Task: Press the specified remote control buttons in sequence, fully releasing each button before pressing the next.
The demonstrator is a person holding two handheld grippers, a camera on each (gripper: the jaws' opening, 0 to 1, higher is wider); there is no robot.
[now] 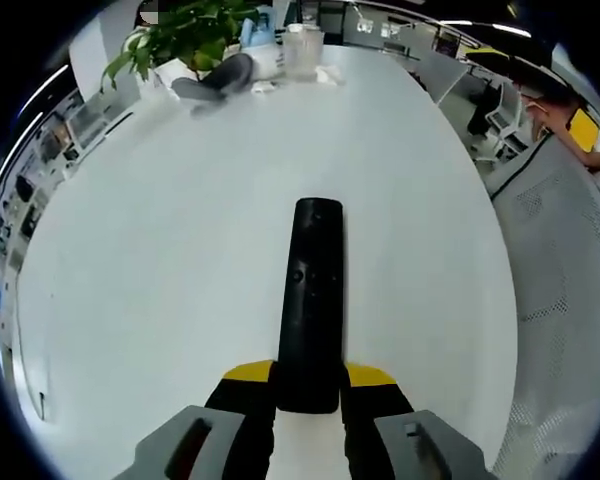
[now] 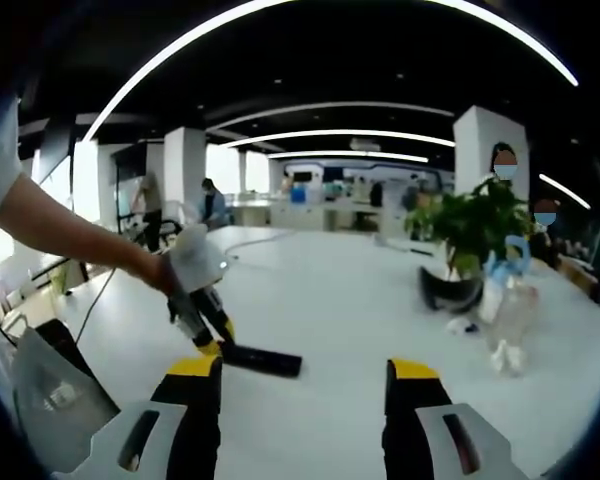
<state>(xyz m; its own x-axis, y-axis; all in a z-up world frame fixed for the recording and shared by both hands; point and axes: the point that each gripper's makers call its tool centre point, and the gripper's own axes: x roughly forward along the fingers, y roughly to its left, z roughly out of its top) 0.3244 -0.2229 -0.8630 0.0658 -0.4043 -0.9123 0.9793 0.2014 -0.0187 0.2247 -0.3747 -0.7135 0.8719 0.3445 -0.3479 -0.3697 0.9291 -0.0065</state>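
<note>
A long black remote control [image 1: 310, 300] points away from me over the white table [image 1: 160, 240] in the left gripper view. My left gripper [image 1: 308, 385] is shut on its near end, yellow-tipped jaws on either side. In the right gripper view the same remote [image 2: 265, 359] sticks out to the right from the left gripper [image 2: 208, 330], held by a gloved hand with a bare forearm. My right gripper [image 2: 305, 385] stands open low in front, nothing between its yellow-tipped jaws, apart from the remote.
A potted green plant [image 1: 185, 30], a dark headset-like object [image 1: 220, 78] and a clear plastic container [image 1: 302, 50] stand at the table's far end. A grey mesh chair [image 1: 565, 300] is at the right. People stand in the office behind [image 2: 210, 205].
</note>
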